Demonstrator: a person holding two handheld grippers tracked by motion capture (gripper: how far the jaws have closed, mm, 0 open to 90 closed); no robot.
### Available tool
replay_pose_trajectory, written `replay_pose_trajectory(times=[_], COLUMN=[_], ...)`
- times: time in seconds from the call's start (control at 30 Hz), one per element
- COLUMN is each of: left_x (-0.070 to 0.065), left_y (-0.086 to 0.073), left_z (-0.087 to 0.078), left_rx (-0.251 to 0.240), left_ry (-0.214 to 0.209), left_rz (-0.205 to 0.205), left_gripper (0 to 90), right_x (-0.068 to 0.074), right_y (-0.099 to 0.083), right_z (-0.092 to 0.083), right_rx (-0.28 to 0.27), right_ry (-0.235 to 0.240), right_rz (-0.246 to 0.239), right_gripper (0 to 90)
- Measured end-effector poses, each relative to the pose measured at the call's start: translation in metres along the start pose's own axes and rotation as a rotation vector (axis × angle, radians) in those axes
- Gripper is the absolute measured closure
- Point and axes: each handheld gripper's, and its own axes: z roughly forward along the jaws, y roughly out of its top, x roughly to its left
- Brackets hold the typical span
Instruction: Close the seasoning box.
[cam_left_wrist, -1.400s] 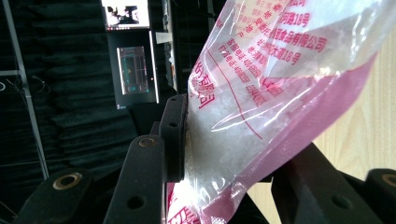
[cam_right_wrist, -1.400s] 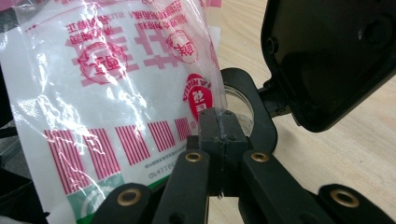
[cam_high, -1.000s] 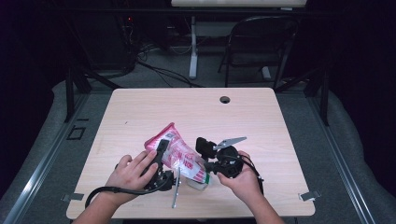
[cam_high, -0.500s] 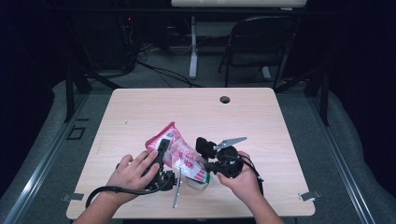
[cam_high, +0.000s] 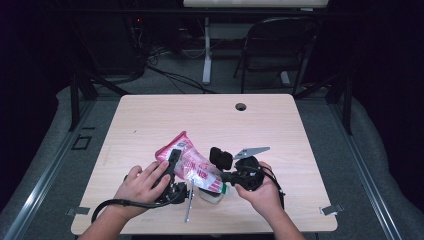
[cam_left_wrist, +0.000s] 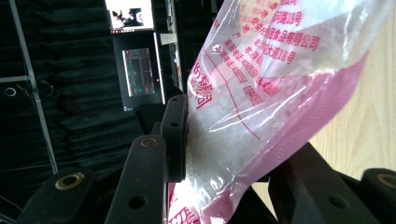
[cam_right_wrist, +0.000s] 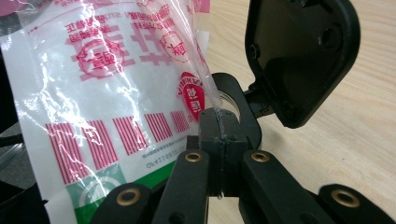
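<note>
A pink and clear plastic bag (cam_high: 196, 169) of white grains with red print lies tilted over the table's front middle. My left gripper (cam_high: 178, 161) is shut around the bag's body; in the left gripper view its left pad (cam_left_wrist: 178, 135) presses into the bag (cam_left_wrist: 261, 84), and the other jaw sits behind the film. My right gripper (cam_high: 223, 177) is shut, pinching the bag's clear edge (cam_right_wrist: 208, 100) between its jaws (cam_right_wrist: 219, 135). The bag's printed face (cam_right_wrist: 102, 93) hangs to the left of those jaws. A small white container (cam_high: 210, 196) sits partly under the bag's lower end.
A black rounded flap (cam_right_wrist: 303, 56) over a black ring stands just beyond the right jaws. A thin metal rod (cam_high: 189, 204) lies near the table's front edge. The wooden table (cam_high: 150, 120) has a cable hole (cam_high: 241, 106) at the back. A folding chair (cam_high: 280, 45) stands behind it.
</note>
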Motion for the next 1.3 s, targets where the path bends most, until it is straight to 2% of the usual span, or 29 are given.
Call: replay_pose_trajectory(times=[0.2,0.4,0.87,0.97,1.3], left_x=[0.0,0.0,0.0,0.0,0.001], left_y=[0.001,0.001,0.005,0.005,0.007], left_z=[0.001,0.002,0.004,0.005,0.005], left_rx=[0.004,0.011,0.014,0.019,0.022], left_ry=[0.004,-0.011,-0.002,-0.007,-0.001], left_rz=[0.0,-0.007,0.023,0.011,0.025], left_gripper=[67.8,68.1,68.6,68.6,68.6], right_x=[0.002,0.005,0.011,0.011,0.012], right_y=[0.0,0.0,-0.002,-0.002,-0.001], right_z=[-0.002,-0.007,-0.006,-0.005,-0.003], right_rx=[-0.011,-0.024,-0.008,-0.009,-0.006], right_ry=[0.007,-0.001,0.023,0.027,0.035], right_rz=[0.003,-0.004,-0.016,-0.015,-0.013], right_gripper=[86.6,86.0,84.3,84.0,84.0])
